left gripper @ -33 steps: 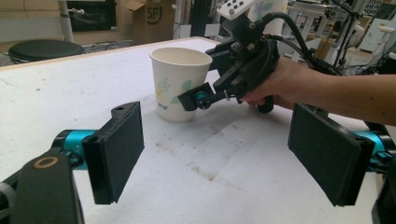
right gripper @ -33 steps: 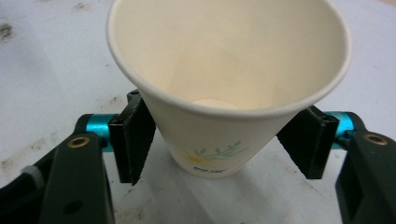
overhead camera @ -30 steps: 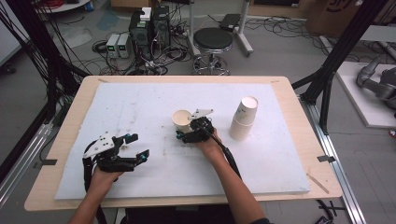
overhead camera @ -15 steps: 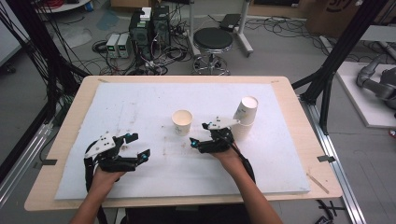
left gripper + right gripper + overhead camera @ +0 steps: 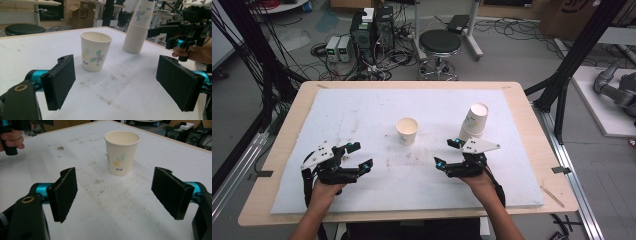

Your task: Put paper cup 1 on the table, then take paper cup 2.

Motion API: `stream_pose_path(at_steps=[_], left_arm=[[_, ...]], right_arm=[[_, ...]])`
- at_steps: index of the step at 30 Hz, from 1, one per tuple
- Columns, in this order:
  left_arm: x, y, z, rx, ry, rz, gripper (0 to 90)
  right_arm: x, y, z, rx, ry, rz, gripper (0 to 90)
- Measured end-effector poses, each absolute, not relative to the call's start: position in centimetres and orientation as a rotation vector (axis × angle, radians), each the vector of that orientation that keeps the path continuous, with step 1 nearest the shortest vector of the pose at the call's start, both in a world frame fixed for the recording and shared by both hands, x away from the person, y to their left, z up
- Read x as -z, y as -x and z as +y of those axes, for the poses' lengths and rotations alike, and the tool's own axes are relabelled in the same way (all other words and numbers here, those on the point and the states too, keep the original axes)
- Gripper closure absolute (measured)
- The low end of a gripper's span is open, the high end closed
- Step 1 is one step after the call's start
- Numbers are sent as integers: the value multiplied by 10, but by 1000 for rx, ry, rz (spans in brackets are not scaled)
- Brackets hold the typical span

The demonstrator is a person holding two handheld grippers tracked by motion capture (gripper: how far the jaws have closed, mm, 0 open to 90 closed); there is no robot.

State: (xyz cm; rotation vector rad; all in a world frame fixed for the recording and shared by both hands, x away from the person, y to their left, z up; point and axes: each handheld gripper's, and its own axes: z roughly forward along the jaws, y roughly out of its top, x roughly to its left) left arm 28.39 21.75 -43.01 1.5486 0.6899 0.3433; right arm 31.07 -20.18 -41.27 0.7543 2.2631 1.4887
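Cup stack (image 5: 138,27) — flowered, seemingly, close up.

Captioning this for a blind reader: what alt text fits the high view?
A single paper cup stands upright mid-table on a white mat, a stack of cups to its right. Nearer the person, the left gripper and right gripper hover with jaws open, empty.

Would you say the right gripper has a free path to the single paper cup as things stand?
Probably yes: the right gripper is open, and bare white mat lies between it and the single paper cup.
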Motion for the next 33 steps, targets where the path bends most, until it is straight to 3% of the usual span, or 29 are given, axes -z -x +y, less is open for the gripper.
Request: stream_pose_path(at_steps=[18, 33], left_arm=[[429, -280, 220, -395, -1544, 690, 145], [428, -279, 223, -408, -1535, 694, 146]], right_arm=[[406, -276, -256, -1474, -825, 2141, 216], [408, -274, -275, -1430, -880, 2082, 217]])
